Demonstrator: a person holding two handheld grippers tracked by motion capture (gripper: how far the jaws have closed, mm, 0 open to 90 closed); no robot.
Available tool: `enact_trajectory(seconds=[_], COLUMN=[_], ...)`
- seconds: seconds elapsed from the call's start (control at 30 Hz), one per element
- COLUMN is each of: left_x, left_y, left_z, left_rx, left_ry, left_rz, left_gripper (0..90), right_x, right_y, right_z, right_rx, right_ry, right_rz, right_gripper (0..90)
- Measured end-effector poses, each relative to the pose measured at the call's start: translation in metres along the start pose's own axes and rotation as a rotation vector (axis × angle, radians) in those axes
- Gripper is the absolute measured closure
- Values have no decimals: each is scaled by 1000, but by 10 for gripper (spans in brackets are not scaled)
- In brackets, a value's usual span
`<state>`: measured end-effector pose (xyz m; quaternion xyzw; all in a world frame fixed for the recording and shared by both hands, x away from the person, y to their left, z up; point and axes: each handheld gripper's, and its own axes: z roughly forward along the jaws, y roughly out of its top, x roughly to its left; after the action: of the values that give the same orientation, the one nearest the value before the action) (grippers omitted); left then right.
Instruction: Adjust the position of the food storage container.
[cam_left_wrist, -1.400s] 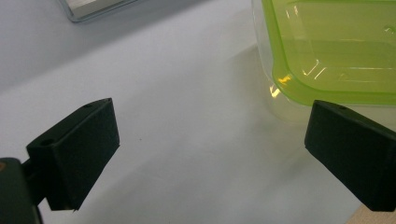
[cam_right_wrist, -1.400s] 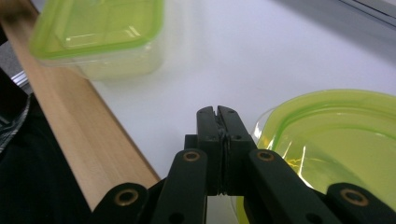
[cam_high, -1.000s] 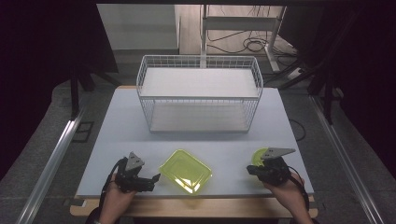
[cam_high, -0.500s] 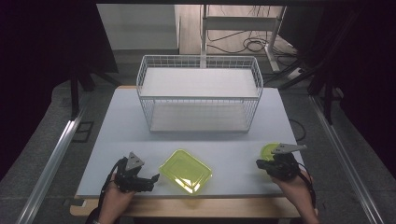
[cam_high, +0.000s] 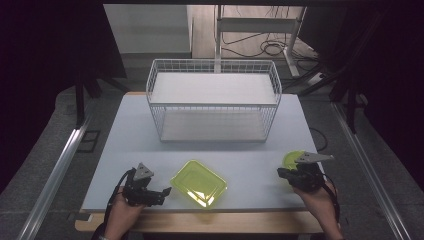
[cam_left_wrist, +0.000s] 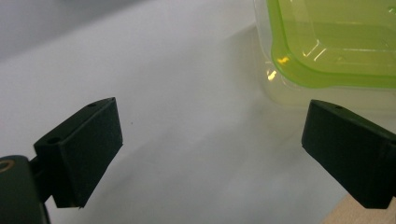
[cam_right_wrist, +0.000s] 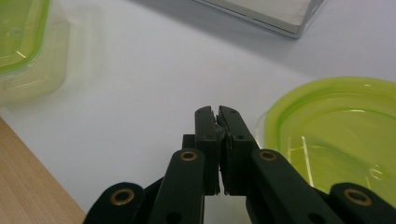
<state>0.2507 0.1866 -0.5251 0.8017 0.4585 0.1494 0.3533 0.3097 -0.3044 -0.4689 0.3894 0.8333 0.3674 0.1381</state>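
Observation:
A yellow-green rectangular container (cam_high: 199, 182) lies near the front middle of the white table (cam_high: 240, 155). My left gripper (cam_high: 164, 192) rests just to its left, pointing at it. In the left gripper view its jaws stand wide open (cam_left_wrist: 212, 140) with nothing between them, and the container's corner (cam_left_wrist: 336, 42) lies just ahead. A round green dish (cam_high: 291, 158) sits at the front right, partly hidden by my right gripper (cam_high: 281, 173). In the right gripper view that gripper (cam_right_wrist: 217, 112) is shut on nothing, beside the round dish's (cam_right_wrist: 336, 135) left rim.
A white wire basket (cam_high: 212, 100) stands at the back middle of the table, and its base corner (cam_right_wrist: 266, 11) lies ahead of the right gripper. The table's wooden front edge (cam_high: 210, 220) runs just behind both hands. Dark floor and cables surround the table.
My right gripper has shifted a little to the right along the front of the table, staying shut. The left gripper and the rectangular container have not moved.

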Motion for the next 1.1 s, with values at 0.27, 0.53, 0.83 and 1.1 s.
enact_trajectory(seconds=[0.27, 0.53, 0.83, 1.1], left_x=[14, 18, 3, 0], left_y=[-1, 7, 22, 23], left_z=[-9, -3, 27, 28], left_rx=[-28, -18, 25, 22], left_ry=[-39, -74, -101, -132], left_rz=[-13, 26, 103, 109], left_gripper=[348, 854, 898, 897], right_x=[12, 28, 50, 77], right_y=[2, 5, 8, 9], right_z=[5, 13, 25, 41], right_rx=[-2, 8, 34, 75], right_ry=[36, 91, 170, 267], right_rz=[-15, -39, -61, -91], right_gripper=[859, 862, 876, 877])
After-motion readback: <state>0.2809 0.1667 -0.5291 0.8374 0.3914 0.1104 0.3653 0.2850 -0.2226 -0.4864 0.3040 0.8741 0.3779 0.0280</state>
